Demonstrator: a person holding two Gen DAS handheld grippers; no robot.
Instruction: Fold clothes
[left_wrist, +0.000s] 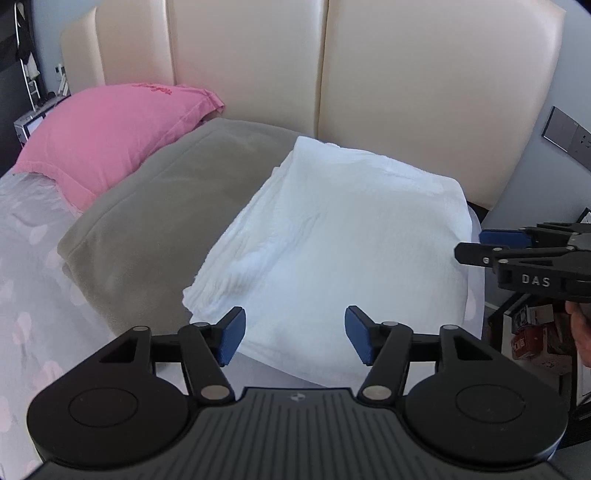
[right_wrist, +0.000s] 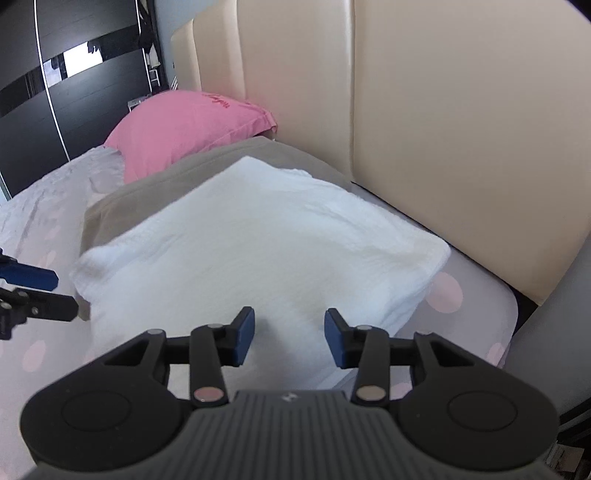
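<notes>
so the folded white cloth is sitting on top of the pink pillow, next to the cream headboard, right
Not quite. The folded white cloth lies partly on the grey-brown blanket, not on the pink pillow, which sits further along the bed, apart from the cloth. It is indeed next to the cream headboard. The left wrist view shows this best.

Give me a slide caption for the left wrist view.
Open left gripper above a folded white textured cloth beside a grey-brown fleece blanket.

Folded white garment on bed, beside grey blanket and pink pillow.
</notes>
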